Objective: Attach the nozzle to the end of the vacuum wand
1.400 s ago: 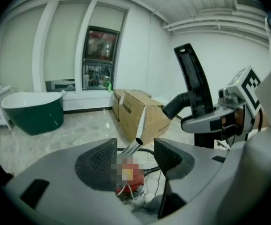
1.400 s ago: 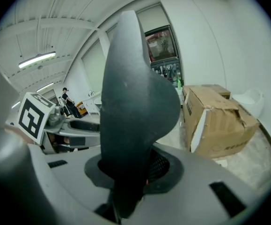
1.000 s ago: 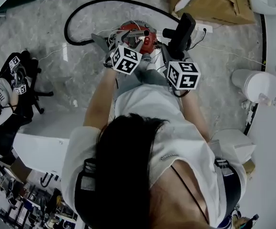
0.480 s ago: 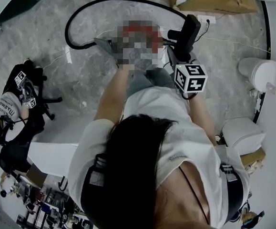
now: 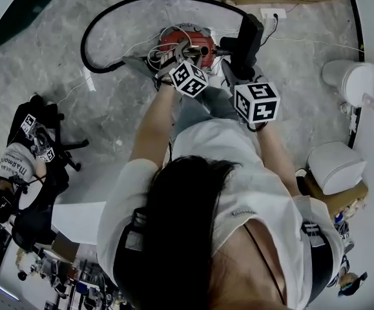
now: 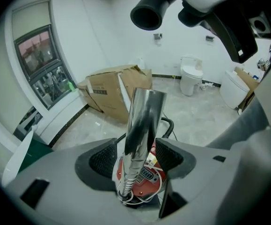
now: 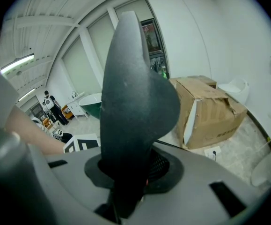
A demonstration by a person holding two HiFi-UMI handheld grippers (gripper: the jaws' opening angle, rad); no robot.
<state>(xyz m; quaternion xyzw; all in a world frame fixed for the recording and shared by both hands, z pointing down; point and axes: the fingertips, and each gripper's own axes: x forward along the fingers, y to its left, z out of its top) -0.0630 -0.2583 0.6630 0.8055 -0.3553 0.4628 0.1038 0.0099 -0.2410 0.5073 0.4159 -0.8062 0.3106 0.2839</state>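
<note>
- Left gripper [image 6: 136, 157]: jaws clenched on one chrome wand [image 6: 143, 116], whose open end projects beyond them.
- Right gripper [image 7: 130, 165]: jaws clenched on one black nozzle [image 7: 133, 97], apart from the wand.
- One red vacuum [image 6: 148, 179] lies beyond the left jaws.

Grey marbled floor [image 5: 44, 50] — torn cardboard box [image 6: 112, 90] and white toilet [image 6: 190, 78] along white walls [image 6: 107, 27].

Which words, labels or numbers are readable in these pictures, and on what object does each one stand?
"Ma..." on the white bag, the rest too blurred to read.
Print on the cardboard box: too small to read.
Label on the red vacuum body: too blurred to read.
</note>
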